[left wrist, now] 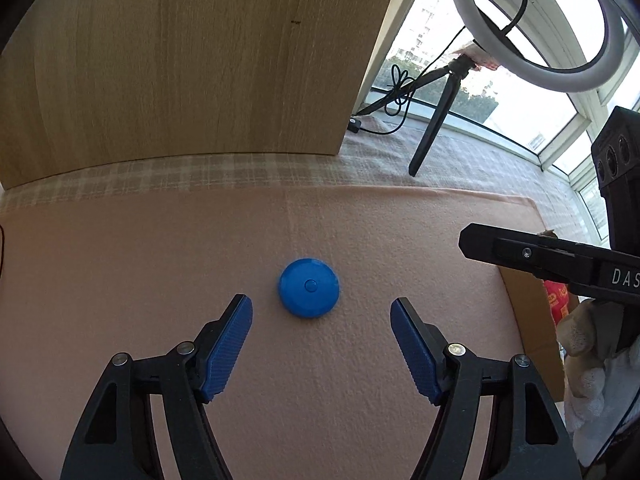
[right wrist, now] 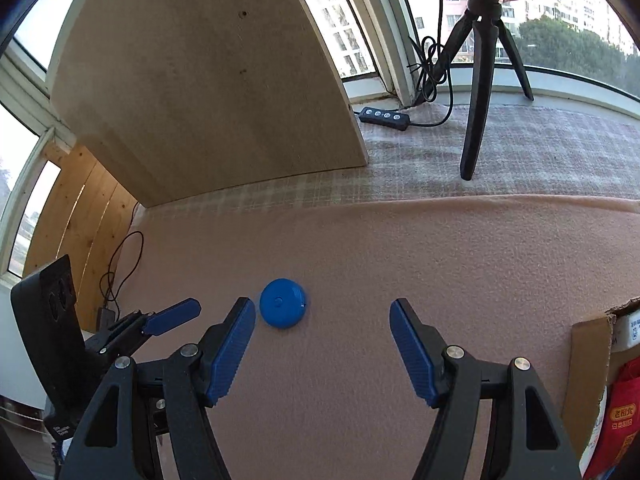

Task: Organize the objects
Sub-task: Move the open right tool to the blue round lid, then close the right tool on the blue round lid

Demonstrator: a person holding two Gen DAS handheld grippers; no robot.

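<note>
Pink felt cloth (left wrist: 360, 360) covers the near part of the work surface, laid over a checked cloth (left wrist: 200, 172) that runs back to a wide window (right wrist: 580, 20). On the checked cloth stands an upright wooden board (left wrist: 180, 60), and to its right the black legs of a small tripod (right wrist: 478, 80) that carries a white ring light (left wrist: 536, 28). A black inline switch (right wrist: 384, 115) on a cable lies between board and tripod.

On the pink felt lies a small round blue case (left wrist: 309, 287) with a button at its centre, perhaps a tape measure, though the view is too coarse to be sure. It rests flat, touched by nothing.

From the left wrist camera, the left gripper (left wrist: 321, 312) hangs with its blue-padded fingers wide apart and empty, the case just ahead of the gap. The right gripper (right wrist: 322, 314) is likewise spread and empty; the case sits just beyond its left fingertip. A gloved hand (left wrist: 592, 352) holds it at the right edge, beside a cardboard box (right wrist: 588, 360) with red packets inside.
</note>
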